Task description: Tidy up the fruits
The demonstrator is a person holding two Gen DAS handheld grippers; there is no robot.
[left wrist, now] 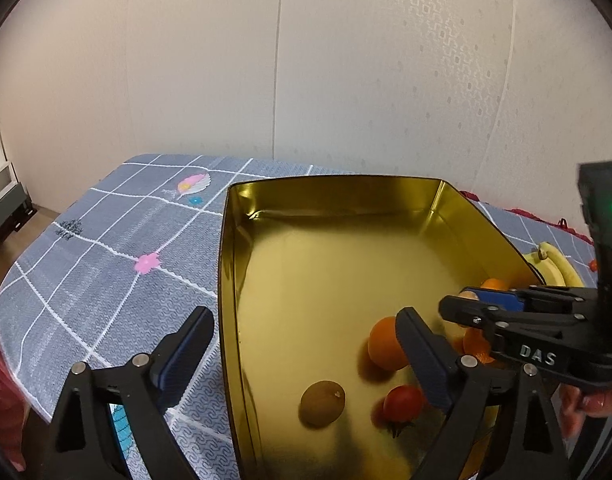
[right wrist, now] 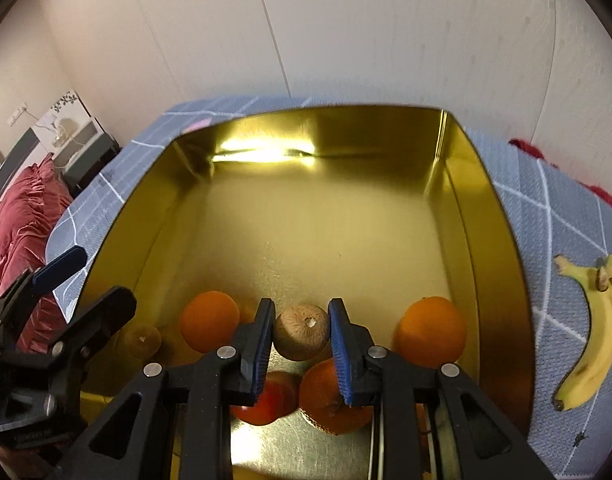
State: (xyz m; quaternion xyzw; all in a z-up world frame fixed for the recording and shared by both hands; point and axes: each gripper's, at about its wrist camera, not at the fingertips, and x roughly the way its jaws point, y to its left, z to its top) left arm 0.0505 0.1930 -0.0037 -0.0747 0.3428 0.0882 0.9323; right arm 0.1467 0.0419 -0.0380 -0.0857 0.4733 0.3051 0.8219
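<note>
My right jaws grip a kiwi [right wrist: 301, 332] over the gold tin [right wrist: 502, 240]; my left jaws stand wide, empty; bananas [right wrist: 590, 332] on worktop

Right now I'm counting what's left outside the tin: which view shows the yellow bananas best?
The right wrist view: the yellow bananas lie in plain sight on the grey checked tablecloth. The left wrist view shows only a sliver.

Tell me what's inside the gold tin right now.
Inside the tin: three oranges, a tomato, a kiwi on the floor, another kiwi in the right tool. The tools hide the near corner.
</note>
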